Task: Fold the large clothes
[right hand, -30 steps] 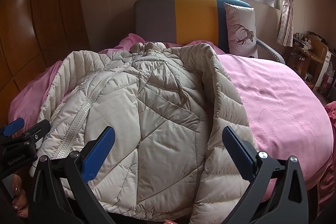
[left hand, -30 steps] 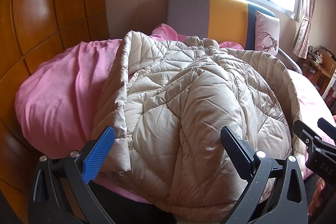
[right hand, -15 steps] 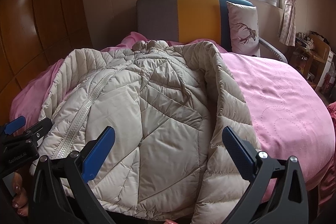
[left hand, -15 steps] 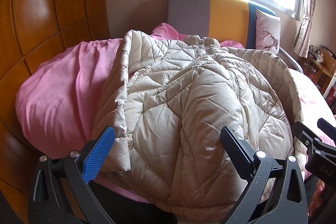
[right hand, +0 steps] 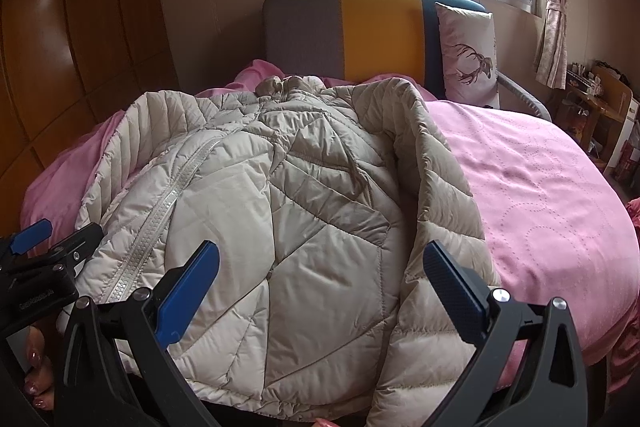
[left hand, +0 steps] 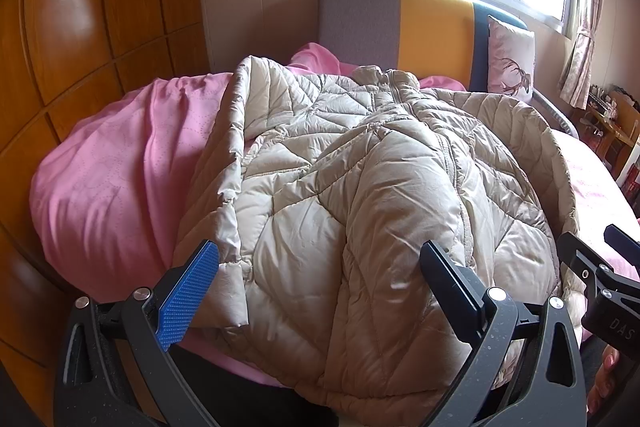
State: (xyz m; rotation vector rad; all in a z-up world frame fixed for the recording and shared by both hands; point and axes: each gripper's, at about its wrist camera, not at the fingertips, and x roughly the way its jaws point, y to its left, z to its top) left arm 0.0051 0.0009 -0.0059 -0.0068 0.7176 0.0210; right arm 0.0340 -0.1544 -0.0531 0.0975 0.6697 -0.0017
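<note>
A beige quilted puffer jacket (left hand: 360,195) lies front up on the pink bed, zipped, collar toward the headboard; it also shows in the right wrist view (right hand: 288,211). Both sleeves lie folded in along its sides. My left gripper (left hand: 320,287) is open and empty, hovering over the jacket's lower left hem. My right gripper (right hand: 320,287) is open and empty over the lower right hem, near the folded right sleeve (right hand: 436,187). Each gripper shows at the edge of the other's view.
The pink bedspread (right hand: 540,187) covers the bed. A grey, yellow and teal headboard (left hand: 400,23) and a deer-print pillow (right hand: 468,55) stand at the far end. A wooden wardrobe (left hand: 80,47) runs along the left. A cluttered desk (right hand: 600,99) stands at the right.
Both grippers have drifted very slightly; the jacket and the open jaws look unchanged.
</note>
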